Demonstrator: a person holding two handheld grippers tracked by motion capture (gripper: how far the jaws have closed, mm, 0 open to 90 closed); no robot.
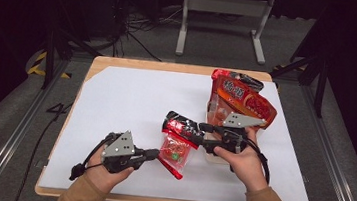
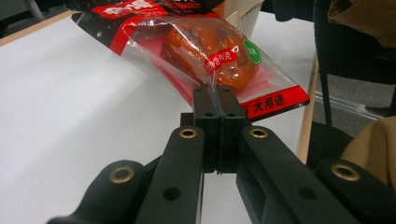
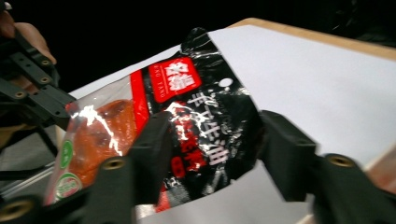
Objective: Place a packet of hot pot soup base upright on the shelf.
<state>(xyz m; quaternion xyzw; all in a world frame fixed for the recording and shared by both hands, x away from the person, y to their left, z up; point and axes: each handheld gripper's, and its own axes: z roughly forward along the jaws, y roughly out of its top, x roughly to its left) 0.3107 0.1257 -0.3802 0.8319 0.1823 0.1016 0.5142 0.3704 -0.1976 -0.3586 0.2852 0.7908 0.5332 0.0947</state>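
Note:
A snack packet (image 1: pixel 175 148) with a black and red top and a clear window over reddish food hangs just above the white sheet. My left gripper (image 1: pixel 158 153) is shut on the packet's lower clear edge; in the left gripper view the jaws meet on the film (image 2: pixel 215 91) of the packet (image 2: pixel 210 51). My right gripper (image 1: pixel 199 134) comes in from the right. In the right gripper view its jaws stand apart on either side (image 3: pixel 210 135) of the packet's black top (image 3: pixel 196 116); I see no firm pinch there.
Large red and orange snack bags (image 1: pixel 239 99) stand at the back right, just behind my right hand. The white sheet (image 1: pixel 131 100) covers the wooden table, with bare room to the left and at the back. A metal stand (image 1: pixel 224 7) is on the floor beyond.

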